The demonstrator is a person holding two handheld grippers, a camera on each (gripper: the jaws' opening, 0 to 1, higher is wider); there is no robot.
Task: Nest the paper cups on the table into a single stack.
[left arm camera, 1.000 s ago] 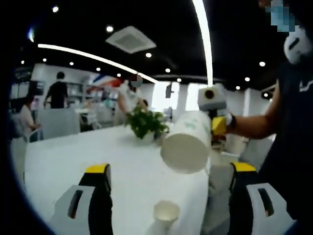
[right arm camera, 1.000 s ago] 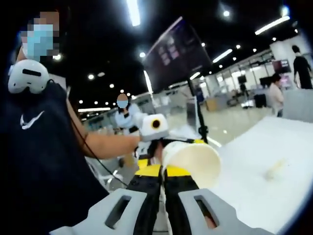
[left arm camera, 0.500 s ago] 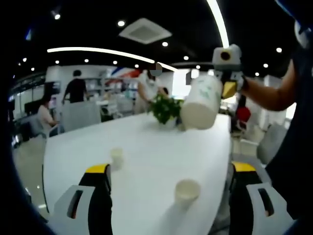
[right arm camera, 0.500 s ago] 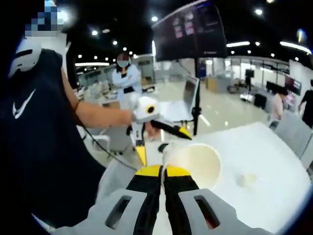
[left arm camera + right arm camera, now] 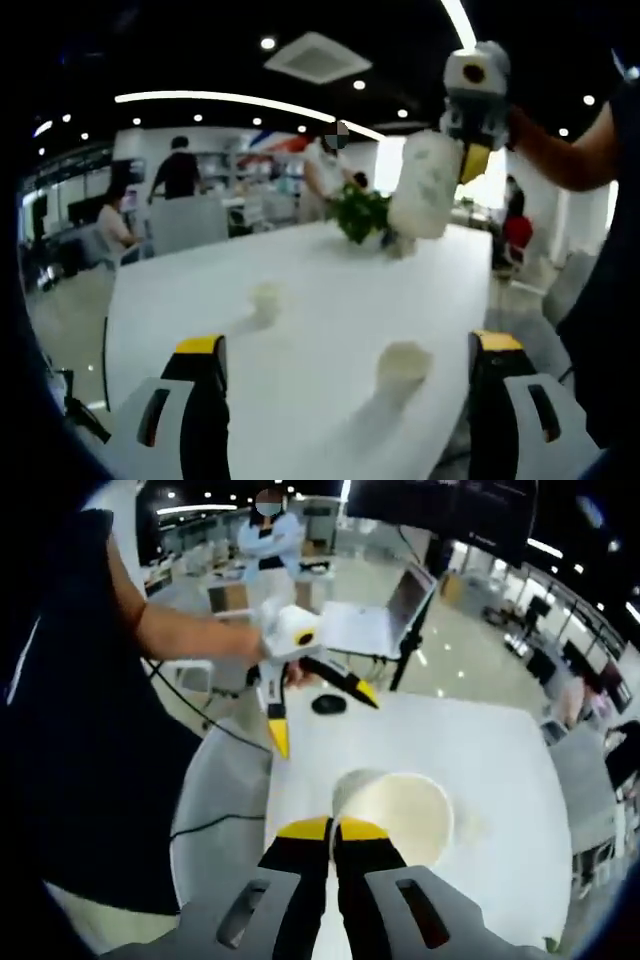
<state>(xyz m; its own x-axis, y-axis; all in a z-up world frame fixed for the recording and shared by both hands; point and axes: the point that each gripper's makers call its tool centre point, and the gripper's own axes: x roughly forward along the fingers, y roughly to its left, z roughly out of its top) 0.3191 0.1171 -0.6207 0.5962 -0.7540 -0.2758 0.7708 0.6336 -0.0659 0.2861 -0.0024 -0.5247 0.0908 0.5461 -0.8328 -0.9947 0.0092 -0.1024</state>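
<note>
right fingers (image 5: 335,832) pinched on paper cup (image 5: 398,813) rim, cup held in air above table (image 5: 300,290); left fingers (image 5: 345,345) spread wide, empty; two small cups (image 5: 402,363) (image 5: 266,297) upright on table, apart.

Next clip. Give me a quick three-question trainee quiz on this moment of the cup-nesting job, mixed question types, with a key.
1. True or false: the right gripper is shut on the rim of a paper cup.
2. Multiple choice: how many loose cups stand on the white table in the left gripper view, not counting the held one? A) none B) two C) four
3. Fill in: the left gripper is ____, holding nothing.

Key
1. True. In the left gripper view that cup hangs in the air above the table near the potted plant.
2. B: a far cup and a near cup, standing apart.
3. Open.
</note>
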